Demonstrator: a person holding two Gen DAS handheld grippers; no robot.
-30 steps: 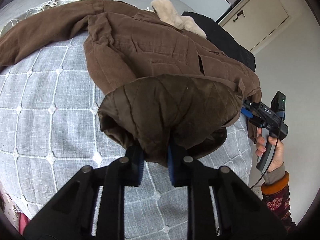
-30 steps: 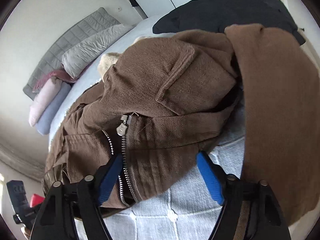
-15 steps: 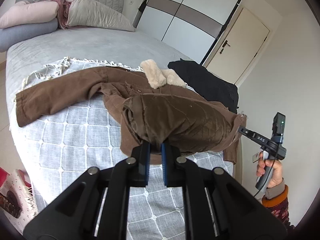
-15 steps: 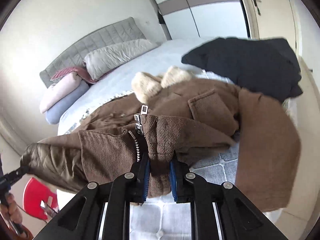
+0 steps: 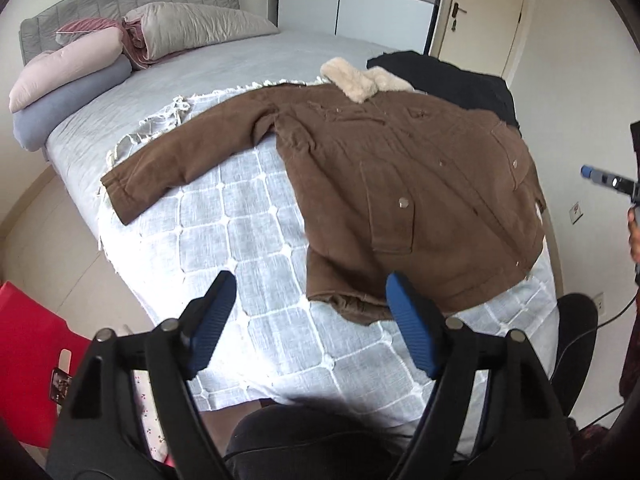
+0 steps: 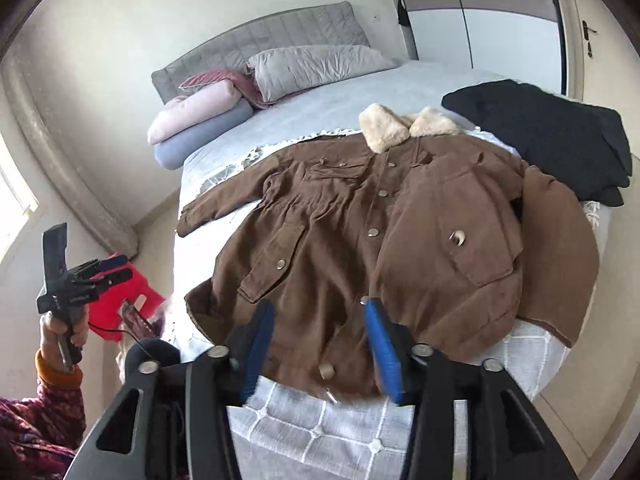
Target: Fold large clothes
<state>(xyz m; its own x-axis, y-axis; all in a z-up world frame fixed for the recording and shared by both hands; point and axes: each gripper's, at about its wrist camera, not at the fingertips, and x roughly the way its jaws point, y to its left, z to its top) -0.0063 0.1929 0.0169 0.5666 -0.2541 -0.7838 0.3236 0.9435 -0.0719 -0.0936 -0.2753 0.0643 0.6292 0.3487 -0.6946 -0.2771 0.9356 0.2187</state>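
The left claw (image 5: 310,326) is seen with its jaws spread wide and nothing between them; half a second ago they were clamped on the quilted lining of the brown coat (image 5: 404,184), so the jaws have just been opening. The right claw (image 6: 320,344) likewise stands apart and empty, having just been opening from a pinch on the zipper edge. The hem, previously lifted and bunched in both claws, is now released. The coat is laid front up, buttoned, on the white checked blanket (image 5: 248,248) at the foot of the bed (image 5: 224,68), its cream fur collar (image 6: 394,126) towards the pillows (image 6: 312,66). One sleeve is stretched outward; the other hangs over the bed edge. A black garment (image 6: 552,132) lies just beyond the collar.
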